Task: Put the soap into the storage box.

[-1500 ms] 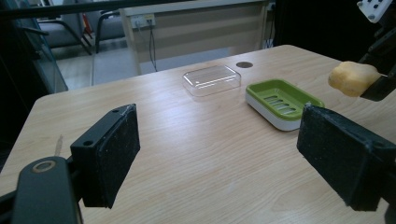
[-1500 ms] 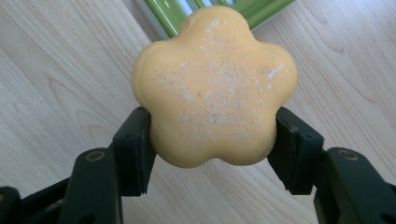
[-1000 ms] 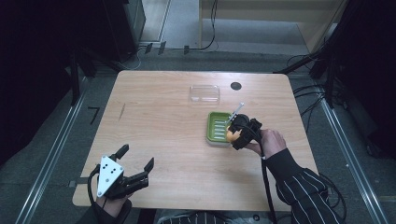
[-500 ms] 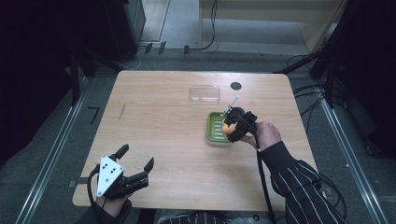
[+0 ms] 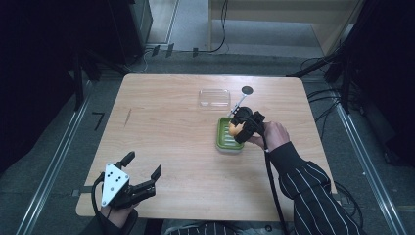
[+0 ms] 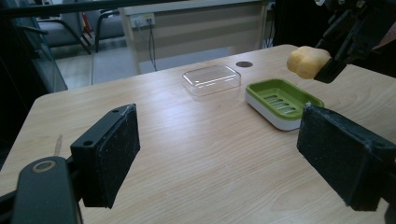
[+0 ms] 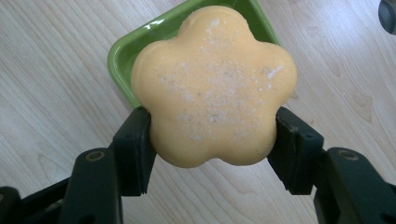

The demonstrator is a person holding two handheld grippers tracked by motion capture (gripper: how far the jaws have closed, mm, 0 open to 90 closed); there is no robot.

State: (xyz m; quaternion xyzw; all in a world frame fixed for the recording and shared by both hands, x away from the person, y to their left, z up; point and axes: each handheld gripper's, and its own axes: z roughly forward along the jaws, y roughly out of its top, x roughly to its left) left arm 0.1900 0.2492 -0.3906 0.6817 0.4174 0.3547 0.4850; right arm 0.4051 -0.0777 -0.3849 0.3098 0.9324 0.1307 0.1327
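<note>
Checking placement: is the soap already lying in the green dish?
No, the right gripper holds the soap above the green dish.

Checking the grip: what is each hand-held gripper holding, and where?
Right hand-held gripper clamps the flower-shaped orange soap by two opposite sides; left hand-held gripper holds nothing.

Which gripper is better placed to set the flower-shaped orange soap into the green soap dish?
The right gripper. It is shut on the flower-shaped orange soap and holds it just above the green soap dish. The left gripper sits open at the table's near edge, far from the dish.
</note>
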